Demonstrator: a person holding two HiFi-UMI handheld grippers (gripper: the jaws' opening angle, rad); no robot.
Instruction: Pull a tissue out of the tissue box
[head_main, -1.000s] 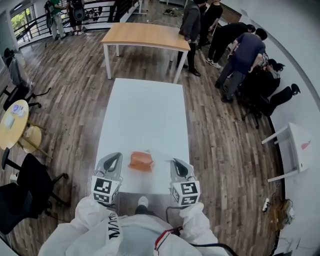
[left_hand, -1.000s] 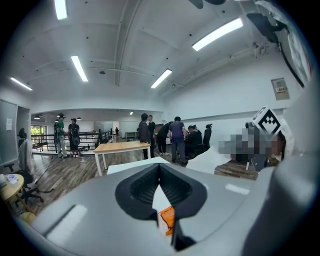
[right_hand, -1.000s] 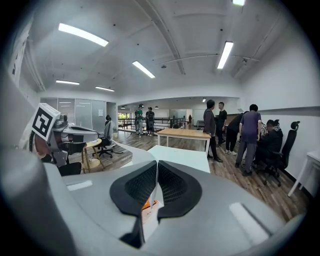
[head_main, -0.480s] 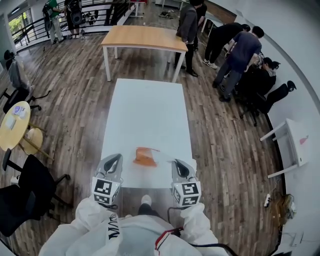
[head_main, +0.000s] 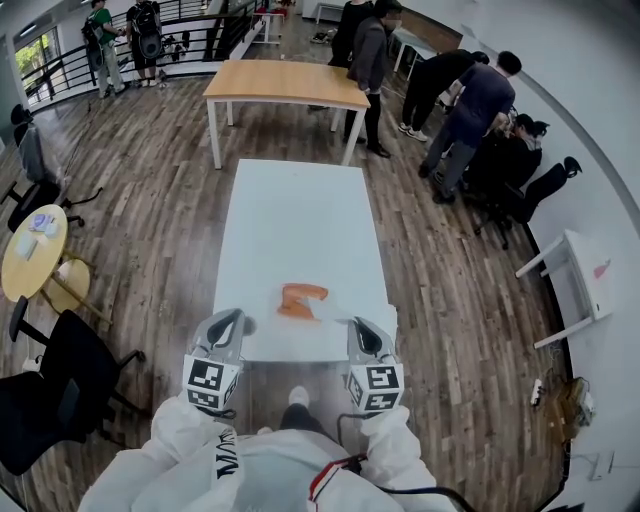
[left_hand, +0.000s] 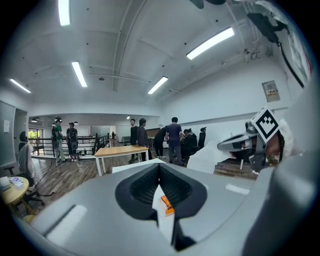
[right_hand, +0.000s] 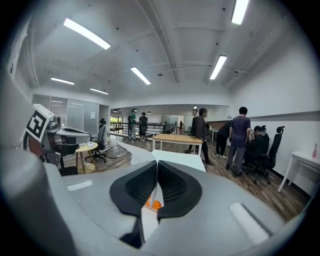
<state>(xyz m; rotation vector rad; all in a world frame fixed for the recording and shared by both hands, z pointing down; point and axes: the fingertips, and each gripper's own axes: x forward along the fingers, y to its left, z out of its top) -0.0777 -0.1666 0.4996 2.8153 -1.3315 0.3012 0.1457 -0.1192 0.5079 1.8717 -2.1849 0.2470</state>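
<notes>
The jaws of the right gripper (right_hand: 157, 165) are pressed together, and a white tissue (left_hand: 207, 157) is pinched at their tips. The tissue is stretched from those tips toward the orange tissue box (head_main: 300, 298); whether its far end is inside the box cannot be told. The jaws of the left gripper (left_hand: 160, 167) are also seen closed, with nothing caught between them. Both grippers are held at the near edge of the white table (head_main: 290, 220), one to each side of the box. The box is set on the table's near end, just beyond the two grippers. Farther off, a wooden table (head_main: 285, 82) and a group of people (head_main: 470, 100) are seen.
</notes>
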